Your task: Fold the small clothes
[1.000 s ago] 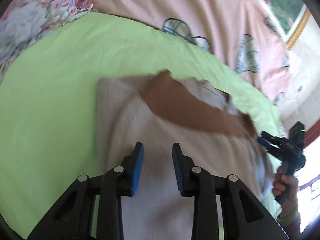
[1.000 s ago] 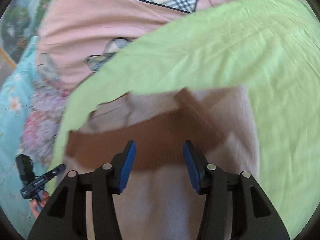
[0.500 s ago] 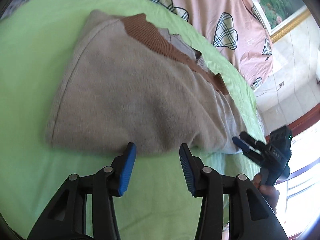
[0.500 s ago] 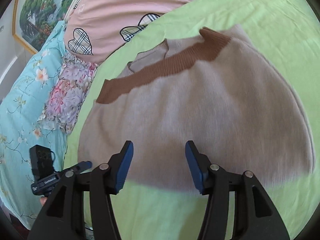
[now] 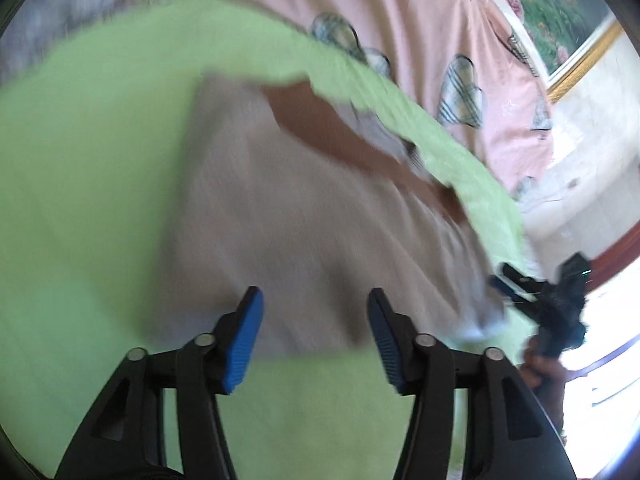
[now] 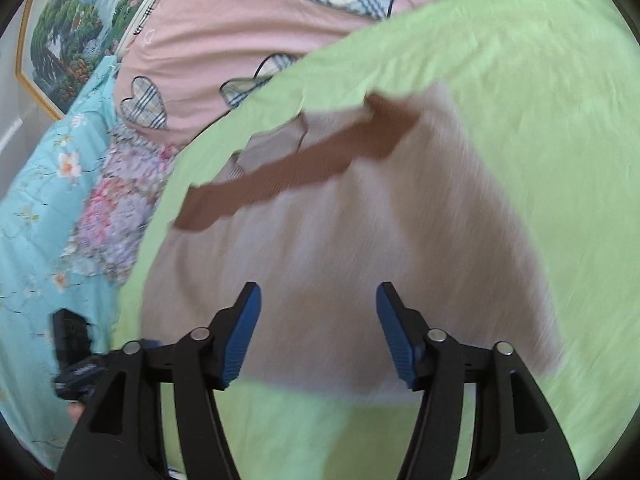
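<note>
A small beige knit sweater (image 5: 304, 232) with a brown ribbed band (image 5: 344, 136) lies folded on a light green cloth (image 5: 80, 200). It also shows in the right wrist view (image 6: 360, 260), with the brown band (image 6: 288, 168) at its far edge. My left gripper (image 5: 314, 336) is open and empty, its fingertips over the sweater's near edge. My right gripper (image 6: 318, 332) is open and empty, also over the near edge. The right gripper appears in the left wrist view (image 5: 552, 304) at the sweater's right end. Both views are motion-blurred.
The green cloth lies on a pink bedsheet (image 6: 240, 32) with plaid hearts. A floral quilt (image 6: 48, 200) lies to the left in the right wrist view. A framed picture (image 6: 72, 28) hangs on the wall behind. Floor and a wooden edge (image 5: 600, 256) show at right.
Both grippers stayed open and moved closer over the sweater's near edge after having pulled back from it. The sweater lies in the same place.
</note>
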Demonstrator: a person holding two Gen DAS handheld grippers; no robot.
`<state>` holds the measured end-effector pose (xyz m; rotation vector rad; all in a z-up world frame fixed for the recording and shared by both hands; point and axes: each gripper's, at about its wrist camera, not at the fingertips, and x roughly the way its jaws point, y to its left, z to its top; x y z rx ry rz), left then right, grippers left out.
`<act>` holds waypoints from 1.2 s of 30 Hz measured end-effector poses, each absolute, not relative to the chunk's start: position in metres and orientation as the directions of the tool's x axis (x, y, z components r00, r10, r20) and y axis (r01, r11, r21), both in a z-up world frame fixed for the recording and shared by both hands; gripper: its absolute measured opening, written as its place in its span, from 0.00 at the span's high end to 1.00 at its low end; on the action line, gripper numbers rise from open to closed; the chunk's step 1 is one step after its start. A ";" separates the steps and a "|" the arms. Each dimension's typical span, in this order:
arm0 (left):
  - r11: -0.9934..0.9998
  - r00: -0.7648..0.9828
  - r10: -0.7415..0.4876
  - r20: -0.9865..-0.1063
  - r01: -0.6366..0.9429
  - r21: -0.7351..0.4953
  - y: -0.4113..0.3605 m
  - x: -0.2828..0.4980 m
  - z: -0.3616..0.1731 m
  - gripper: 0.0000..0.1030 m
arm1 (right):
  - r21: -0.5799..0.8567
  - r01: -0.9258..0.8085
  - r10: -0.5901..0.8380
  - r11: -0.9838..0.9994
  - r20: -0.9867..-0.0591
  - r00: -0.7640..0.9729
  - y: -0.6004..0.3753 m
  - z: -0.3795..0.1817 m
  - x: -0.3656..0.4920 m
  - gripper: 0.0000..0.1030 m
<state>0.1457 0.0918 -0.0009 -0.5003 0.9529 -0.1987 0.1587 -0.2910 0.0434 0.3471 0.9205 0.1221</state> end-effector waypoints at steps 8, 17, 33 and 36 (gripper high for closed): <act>0.980 0.586 -0.137 -0.799 -0.035 -0.194 0.108 0.240 0.011 0.35 | 0.083 0.025 0.052 0.996 -0.807 0.589 -0.310 0.050 0.252 0.34; 0.988 0.515 -0.147 -0.845 0.040 -0.148 0.098 0.283 -0.019 0.92 | -0.060 -0.043 -0.029 0.997 -0.857 0.515 -0.301 0.018 0.291 0.91; 0.989 0.550 -0.067 -0.832 -0.076 -0.130 0.109 0.248 0.004 0.81 | -0.044 0.044 -0.062 0.998 -0.799 0.599 -0.310 0.048 0.266 0.48; 0.968 0.567 -0.149 -0.810 -0.085 -0.237 0.108 0.211 0.011 0.75 | 0.006 0.011 -0.002 1.000 -0.779 0.628 -0.301 0.062 0.238 0.47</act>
